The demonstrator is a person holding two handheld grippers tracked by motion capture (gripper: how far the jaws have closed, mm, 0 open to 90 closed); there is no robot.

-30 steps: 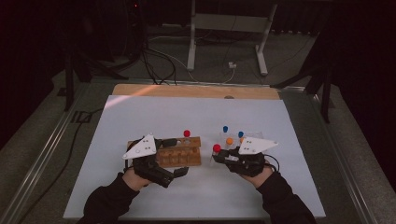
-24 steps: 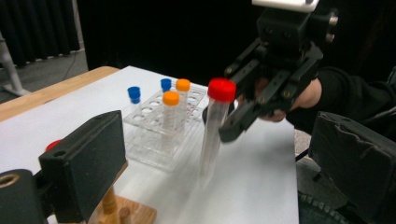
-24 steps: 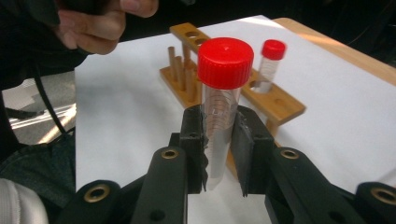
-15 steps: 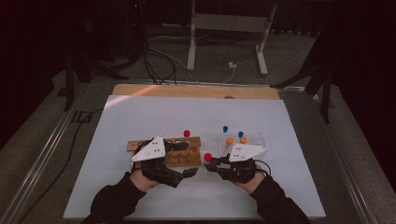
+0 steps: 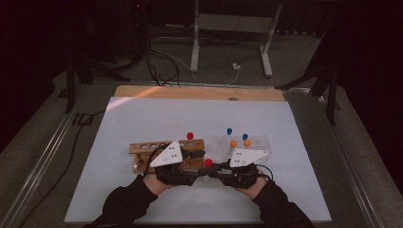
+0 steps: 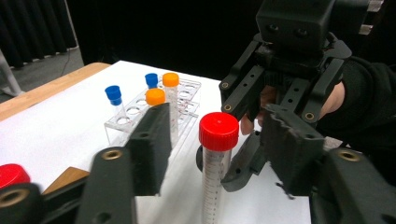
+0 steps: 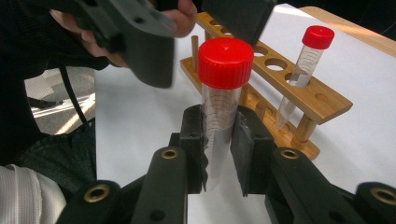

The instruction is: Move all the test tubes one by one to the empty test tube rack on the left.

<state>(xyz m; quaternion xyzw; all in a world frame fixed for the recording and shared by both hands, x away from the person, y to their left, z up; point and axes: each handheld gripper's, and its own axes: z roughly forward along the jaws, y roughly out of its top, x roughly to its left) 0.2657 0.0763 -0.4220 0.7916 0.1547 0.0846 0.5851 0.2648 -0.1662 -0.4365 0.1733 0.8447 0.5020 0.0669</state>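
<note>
A clear tube with a red cap (image 7: pixel 223 63) stands upright, and my right gripper (image 7: pixel 219 140) is shut on its lower body. My left gripper (image 6: pixel 219 154) faces it from the other side. Its jaws have just been closing around the tube (image 6: pixel 217 158) below the cap, with a gap still showing on each side. In the high view the two grippers meet nose to nose at the red cap (image 5: pixel 208 162), in front of the wooden rack (image 5: pixel 142 148). That rack holds another red-capped tube (image 5: pixel 190 136) near its right end.
A clear plastic rack (image 5: pixel 260 141) at the right holds tubes with blue caps (image 5: pixel 229 130) and orange caps (image 5: pixel 233 143). The white mat (image 5: pixel 142 118) covers the table. A wooden strip (image 5: pixel 190 92) runs along its far edge.
My left gripper has moved right, across the wooden rack, up to the right gripper. Its jaws have narrowed around the red-capped tube. The right gripper has kept its hold and barely shifted.
</note>
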